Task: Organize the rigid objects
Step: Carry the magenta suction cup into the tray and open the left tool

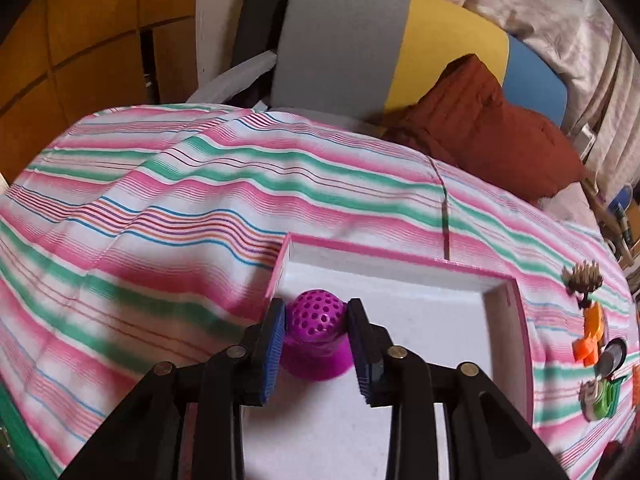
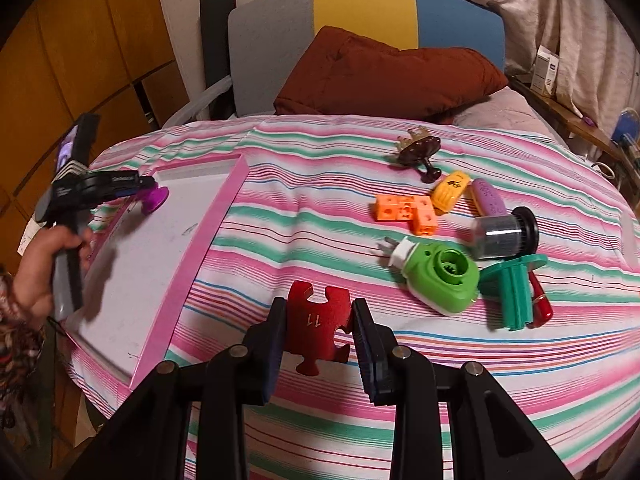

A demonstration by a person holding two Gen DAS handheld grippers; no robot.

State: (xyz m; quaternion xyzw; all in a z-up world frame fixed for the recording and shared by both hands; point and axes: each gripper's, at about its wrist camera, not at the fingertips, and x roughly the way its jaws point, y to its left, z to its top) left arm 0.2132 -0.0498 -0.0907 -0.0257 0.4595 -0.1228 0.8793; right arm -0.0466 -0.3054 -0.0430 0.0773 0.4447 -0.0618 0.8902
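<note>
A purple toy with a perforated dome (image 1: 316, 320) stands in the far left corner of the pink-rimmed white tray (image 1: 400, 258). My left gripper (image 1: 316, 312) straddles the dome, its blue pads close on either side with a thin gap, so it is open. In the right wrist view the left gripper (image 2: 140, 188), held by a hand (image 2: 44, 256), is over the tray (image 2: 224, 216) with the purple toy (image 2: 154, 200) at its tip. My right gripper (image 2: 319, 312) is shut on a red puzzle piece (image 2: 316, 328) marked 11, held above the striped bedspread beside the tray.
On the bedspread right of the tray lie orange blocks (image 2: 406, 212), a yellow piece (image 2: 450, 190), a purple oval (image 2: 488, 198), a grey cylinder (image 2: 500, 236), a green plug device (image 2: 440, 280), a teal part (image 2: 514, 288) and a brown comb (image 2: 420, 150). A rust pillow (image 2: 380, 76) lies behind.
</note>
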